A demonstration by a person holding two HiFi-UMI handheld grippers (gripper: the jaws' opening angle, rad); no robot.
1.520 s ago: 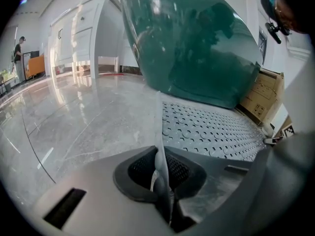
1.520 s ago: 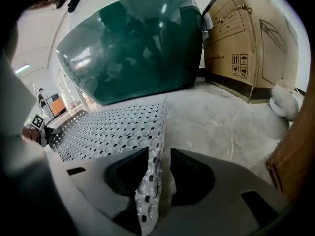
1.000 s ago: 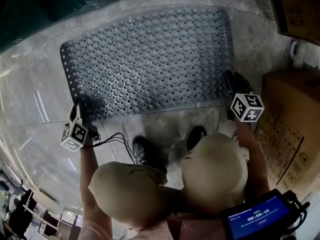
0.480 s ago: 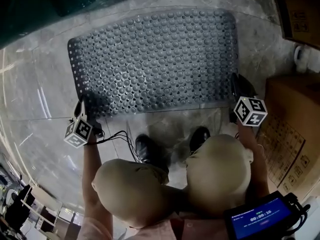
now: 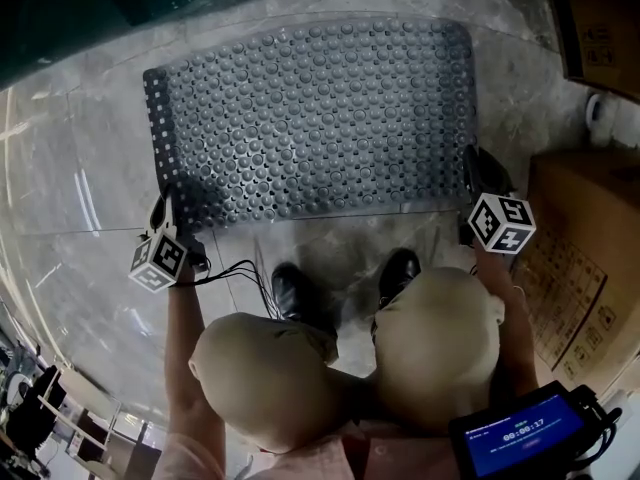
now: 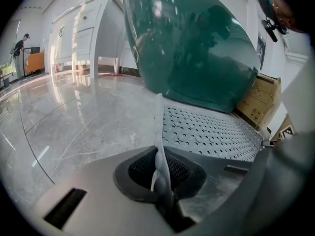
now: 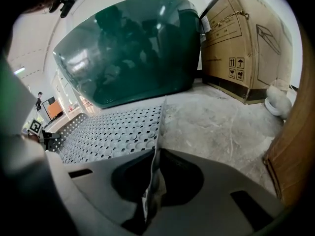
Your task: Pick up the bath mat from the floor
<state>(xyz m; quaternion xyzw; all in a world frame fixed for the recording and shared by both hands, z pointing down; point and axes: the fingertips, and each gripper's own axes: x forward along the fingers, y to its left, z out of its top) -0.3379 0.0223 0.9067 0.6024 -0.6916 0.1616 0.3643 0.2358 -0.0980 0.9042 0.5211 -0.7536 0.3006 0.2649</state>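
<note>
The left tongs sit at the lower left of the head view, with their marker cube toward the person. They are clenched on the near left corner of the bath mat. In the left gripper view a thin strip of the mat's grey edge stands upright between the pressed-together jaws.

The mat spreads across the upper middle of the frame. It lies on the grey marble floor with its studded, perforated face up and its long side running left to right. A dark green tub fills the upper left corner beyond it.

Below the mat's near edge are two black shoes, and beneath them the person's knees in beige trousers.

The right tongs are at the mat's near right corner. Their jaws have just been closing and now pinch the mat's edge, which rises as a thin sheet between them in the right gripper view.

Cardboard boxes stand along the right edge, just beside the right tongs. A device with a blue screen shows at the lower right.
</note>
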